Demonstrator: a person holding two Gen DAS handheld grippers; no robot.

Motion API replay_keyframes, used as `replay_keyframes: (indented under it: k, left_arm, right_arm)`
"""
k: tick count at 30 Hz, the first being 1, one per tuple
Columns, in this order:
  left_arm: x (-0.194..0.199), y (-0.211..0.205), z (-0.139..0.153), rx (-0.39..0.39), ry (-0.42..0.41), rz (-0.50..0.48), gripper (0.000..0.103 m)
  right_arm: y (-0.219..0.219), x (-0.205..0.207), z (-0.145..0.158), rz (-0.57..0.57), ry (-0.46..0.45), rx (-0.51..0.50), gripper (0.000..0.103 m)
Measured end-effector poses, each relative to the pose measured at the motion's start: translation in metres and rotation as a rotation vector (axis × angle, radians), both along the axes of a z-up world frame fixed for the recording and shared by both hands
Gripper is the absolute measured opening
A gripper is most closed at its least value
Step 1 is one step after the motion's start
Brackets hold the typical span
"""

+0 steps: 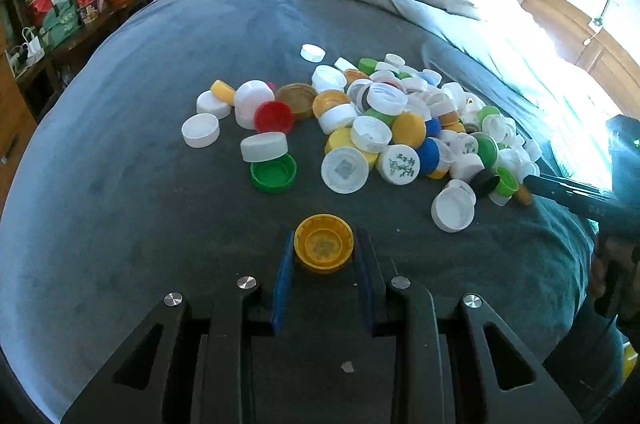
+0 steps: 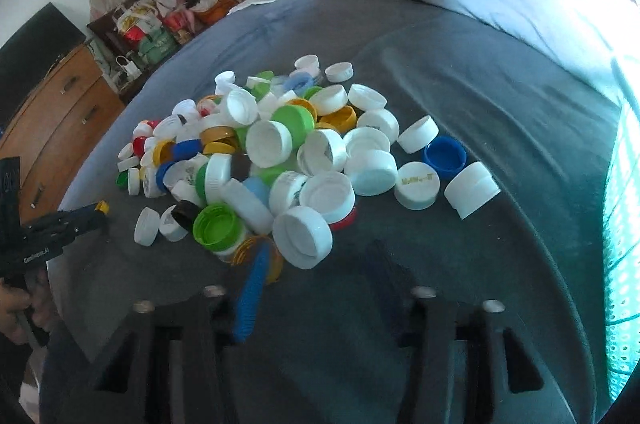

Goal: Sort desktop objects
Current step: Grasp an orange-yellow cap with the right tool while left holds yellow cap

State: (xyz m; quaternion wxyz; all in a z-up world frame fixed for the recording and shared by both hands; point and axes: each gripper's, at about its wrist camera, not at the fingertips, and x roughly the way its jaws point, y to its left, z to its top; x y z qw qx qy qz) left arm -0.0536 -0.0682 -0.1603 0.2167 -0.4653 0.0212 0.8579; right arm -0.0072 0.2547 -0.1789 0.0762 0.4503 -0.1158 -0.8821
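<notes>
The left gripper (image 1: 324, 256) is clamped on a yellow cap (image 1: 323, 243), hollow side up, round with no long axis, just short of the cap pile (image 1: 400, 127) on the grey blanket (image 1: 140, 103). The right gripper (image 2: 320, 272) is blurred; its jaws stand apart, empty, by a white cap (image 2: 303, 236) just ahead at the pile's near edge.
</notes>
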Motion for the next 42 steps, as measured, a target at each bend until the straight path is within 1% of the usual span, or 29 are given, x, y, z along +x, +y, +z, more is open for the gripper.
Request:
replay_keyframes:
  k: [1, 3, 4, 7, 10, 15, 16, 17, 19, 21, 22, 24, 25, 27, 30, 33, 36, 37, 39, 40, 41, 42]
  left_arm:
    - [0.001, 0.001, 0.001, 0.002, -0.002, -0.002, 0.025]
    - [0.003, 0.004, 0.002, 0.003, 0.001, -0.006, 0.025]
    - [0.004, 0.005, 0.004, 0.003, 0.003, -0.007, 0.025]
    - [0.01, 0.008, 0.013, 0.017, 0.016, -0.008, 0.025]
    - [0.017, 0.016, 0.026, 0.024, 0.035, -0.011, 0.024]
    - [0.026, 0.045, 0.053, 0.049, 0.082, -0.055, 0.025]
    - [0.027, 0.053, 0.057, 0.046, 0.091, -0.069, 0.025]
    - [0.028, 0.059, 0.06, 0.04, 0.102, -0.076, 0.025]
    - [0.029, 0.067, 0.065, 0.045, 0.107, -0.071, 0.025]
    - [0.032, 0.072, 0.069, 0.053, 0.108, -0.067, 0.025]
    - [0.035, 0.073, 0.071, 0.054, 0.111, -0.067, 0.025]
    - [0.039, 0.074, 0.074, 0.056, 0.112, -0.067, 0.025]
    - [0.04, 0.075, 0.074, 0.055, 0.108, -0.067, 0.025]
    - [0.041, 0.079, 0.077, 0.048, 0.106, -0.073, 0.025]
    - [0.044, 0.088, 0.08, 0.036, 0.114, -0.085, 0.025]
    - [0.048, 0.092, 0.078, 0.034, 0.111, -0.094, 0.025]
    - [0.05, 0.092, 0.07, 0.025, 0.093, -0.091, 0.025]
    - [0.05, 0.092, 0.067, 0.025, 0.083, -0.089, 0.025]
    - [0.051, 0.094, 0.063, 0.024, 0.069, -0.093, 0.025]
    - [0.052, 0.097, 0.061, 0.022, 0.067, -0.099, 0.025]
    - [0.053, 0.098, 0.061, 0.018, 0.068, -0.104, 0.025]
    - [0.053, 0.1, 0.061, 0.016, 0.069, -0.109, 0.025]
  right_arm:
    - [-0.001, 0.0, 0.0, 0.012, 0.003, -0.004, 0.026]
    - [-0.004, 0.001, 0.0, 0.027, 0.002, -0.006, 0.016]
    - [-0.005, 0.002, 0.001, 0.028, 0.008, -0.003, 0.014]
    - [-0.005, 0.014, 0.016, 0.012, 0.051, 0.0, 0.014]
    - [-0.005, 0.031, 0.041, -0.005, 0.112, 0.019, 0.013]
    - [-0.002, 0.059, 0.086, -0.032, 0.209, 0.099, 0.013]
    - [0.0, 0.063, 0.093, -0.037, 0.222, 0.121, 0.013]
    - [0.0, 0.064, 0.096, -0.027, 0.217, 0.159, 0.014]
    - [0.002, 0.059, 0.09, -0.019, 0.181, 0.208, 0.014]
    - [0.013, 0.059, 0.087, -0.03, 0.169, 0.16, 0.014]
    - [0.018, 0.062, 0.089, -0.044, 0.177, 0.13, 0.014]
    - [0.024, 0.069, 0.095, -0.053, 0.202, 0.083, 0.008]
    - [0.024, 0.07, 0.096, -0.052, 0.208, 0.078, 0.004]
    - [0.026, 0.075, 0.101, -0.046, 0.222, 0.078, 0.002]
    - [0.031, 0.079, 0.1, -0.063, 0.227, 0.108, 0.002]
    - [0.053, 0.091, 0.088, -0.117, 0.21, 0.087, 0.003]
    - [0.069, 0.112, 0.066, -0.157, 0.172, 0.078, 0.003]
    - [0.071, 0.118, 0.059, -0.16, 0.158, 0.075, 0.004]
    - [0.075, 0.127, 0.041, -0.171, 0.128, 0.087, 0.023]
    - [0.077, 0.13, 0.034, -0.177, 0.121, 0.087, 0.041]
    - [0.081, 0.131, 0.028, -0.184, 0.116, 0.084, 0.052]
    - [0.083, 0.132, 0.025, -0.196, 0.113, 0.084, 0.054]
